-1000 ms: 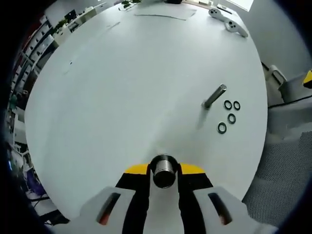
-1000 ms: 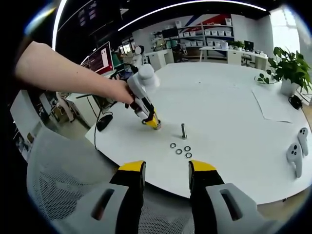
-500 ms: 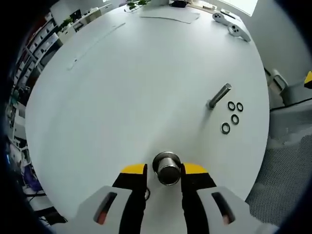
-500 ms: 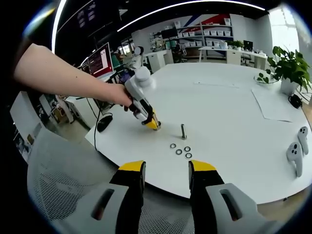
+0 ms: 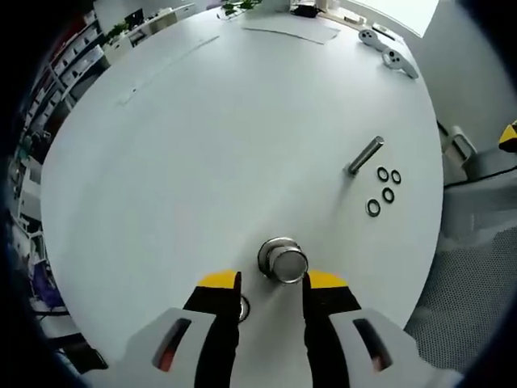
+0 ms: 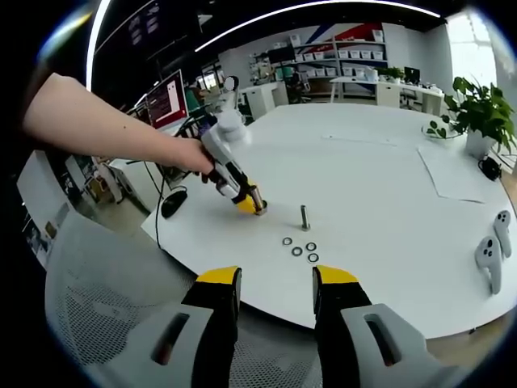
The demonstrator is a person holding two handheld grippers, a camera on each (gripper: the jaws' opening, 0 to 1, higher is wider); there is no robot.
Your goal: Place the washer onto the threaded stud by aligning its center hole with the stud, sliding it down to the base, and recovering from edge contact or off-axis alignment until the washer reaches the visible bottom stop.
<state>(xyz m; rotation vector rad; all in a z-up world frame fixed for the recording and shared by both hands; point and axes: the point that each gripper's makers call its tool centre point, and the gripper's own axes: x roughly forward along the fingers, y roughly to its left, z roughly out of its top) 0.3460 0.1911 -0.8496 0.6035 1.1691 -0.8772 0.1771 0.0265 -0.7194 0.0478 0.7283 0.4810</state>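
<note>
The steel threaded stud (image 5: 365,156) stands on the white round table (image 5: 202,145), with several black washers (image 5: 384,190) lying loose beside it. My left gripper (image 5: 273,281) is open, its yellow-tipped jaws low over the table. A short metal cylinder (image 5: 283,260) stands just ahead of the tips, and a small ring (image 5: 242,307) lies by the left jaw. In the right gripper view a person's hand holds the left gripper (image 6: 246,200) left of the stud (image 6: 304,217) and washers (image 6: 297,246). My right gripper (image 6: 275,284) hangs open, holding nothing, short of the table's near edge.
A grey mesh chair (image 6: 105,307) sits below the right gripper. White game controllers (image 6: 489,255) lie at the table's right edge, a paper sheet (image 6: 456,174) and a potted plant (image 6: 477,113) farther back. The person's forearm (image 6: 105,129) reaches in from the left.
The left jaws have spread and drawn back from the metal cylinder, which stood between them a second ago and now stands free ahead of the tips. The right gripper has not moved.
</note>
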